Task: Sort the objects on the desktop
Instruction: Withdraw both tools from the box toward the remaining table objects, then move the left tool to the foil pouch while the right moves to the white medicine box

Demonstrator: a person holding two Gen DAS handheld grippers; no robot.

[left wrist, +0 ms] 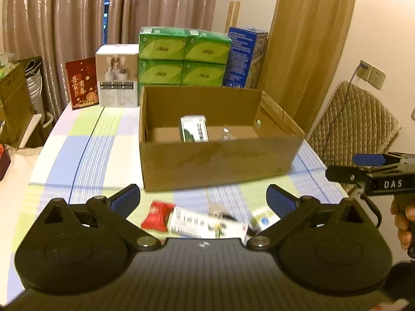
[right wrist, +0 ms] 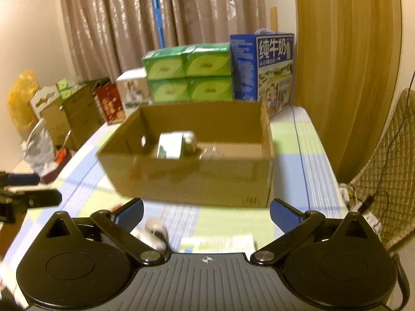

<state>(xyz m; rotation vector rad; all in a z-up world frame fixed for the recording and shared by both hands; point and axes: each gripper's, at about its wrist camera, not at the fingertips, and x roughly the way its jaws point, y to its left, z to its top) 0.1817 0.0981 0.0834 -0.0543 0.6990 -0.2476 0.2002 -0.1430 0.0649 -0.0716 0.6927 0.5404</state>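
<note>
- Tabletop (left wrist: 77, 155), checked cloth, carried everything.
- Cardboard box (left wrist: 218, 160), open-topped, stood mid-tabletop; green-and-white carton (left wrist: 194, 129) lay inside.
- Left tongs (left wrist: 203, 198) were spread, empty, above a long white packet (left wrist: 207, 223) and red packet (left wrist: 157, 216) near the box.
- Right tongs (right wrist: 206, 211) were spread, empty, over a white packet (right wrist: 218, 243).

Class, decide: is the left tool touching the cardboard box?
Apart. The left wrist view shows the open left tool short of the cardboard box, with tablecloth visible between them.
</note>
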